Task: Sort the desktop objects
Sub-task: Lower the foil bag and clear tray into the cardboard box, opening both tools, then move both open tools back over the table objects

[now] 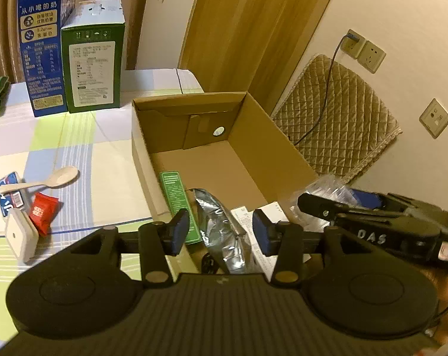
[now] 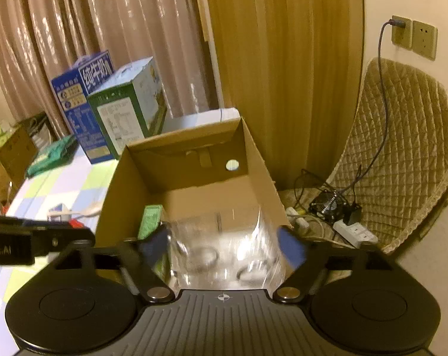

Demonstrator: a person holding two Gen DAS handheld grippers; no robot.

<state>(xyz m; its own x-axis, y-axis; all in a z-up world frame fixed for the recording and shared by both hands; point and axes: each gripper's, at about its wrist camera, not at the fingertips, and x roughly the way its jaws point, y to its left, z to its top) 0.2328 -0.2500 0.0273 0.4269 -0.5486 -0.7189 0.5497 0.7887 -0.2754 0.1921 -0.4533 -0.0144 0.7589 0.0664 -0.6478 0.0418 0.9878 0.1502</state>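
Warm, yellowish indoor light is filling both views, dim enough that colours are looking muddy and grain is showing in the darker areas. The curtain (image 2: 84, 44) is catching soft sheen along its folds, so the light is possibly coming from overhead in the room. Fisheye distortion is bending the cardboard box (image 1: 253, 136) and the wall, and black vignetting is cutting the corners. The left wrist view is staying fairly sharp. The right wrist view is smearing: the clear plastic package (image 2: 226, 249) is glaring white and streaking with blur.
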